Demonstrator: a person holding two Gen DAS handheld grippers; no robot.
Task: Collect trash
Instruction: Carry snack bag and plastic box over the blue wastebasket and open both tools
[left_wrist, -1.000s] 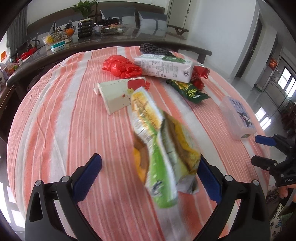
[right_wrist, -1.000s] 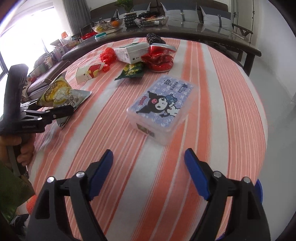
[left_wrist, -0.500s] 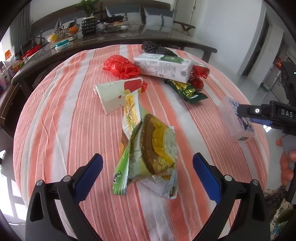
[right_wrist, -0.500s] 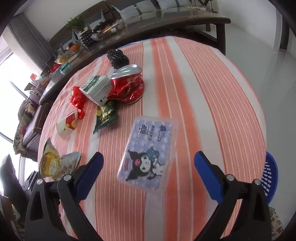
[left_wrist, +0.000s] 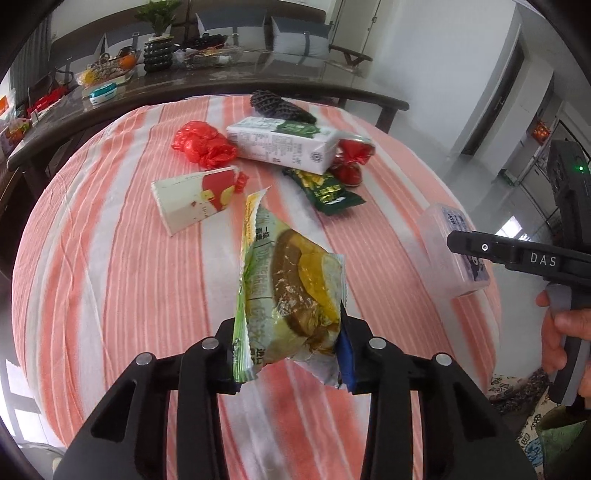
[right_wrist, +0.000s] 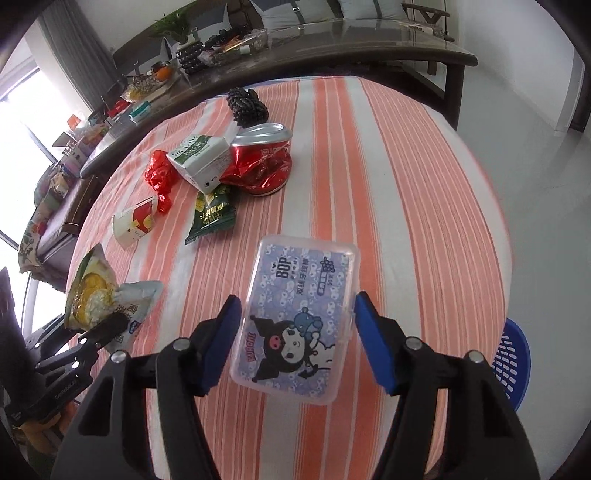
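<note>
My left gripper (left_wrist: 288, 354) is shut on a green and yellow snack wrapper (left_wrist: 291, 291), held upright above the striped table (left_wrist: 110, 277). The wrapper also shows in the right wrist view (right_wrist: 99, 299). My right gripper (right_wrist: 295, 343) is around a clear plastic box with a blue cartoon label (right_wrist: 299, 317); its blue pads flank the box sides, with a small gap visible on each side. The box also shows in the left wrist view (left_wrist: 443, 240).
Other trash lies at the far side of the table: a milk carton (left_wrist: 284, 144), a red plastic bag (left_wrist: 203, 146), a crushed red can (right_wrist: 262, 162), a dark green packet (right_wrist: 212, 214), a paper cup (left_wrist: 195, 199). A blue basket (right_wrist: 511, 362) sits on the floor at right.
My left gripper has closed on the snack wrapper and lifted it. My right gripper has come down and narrowed around the plastic box.
</note>
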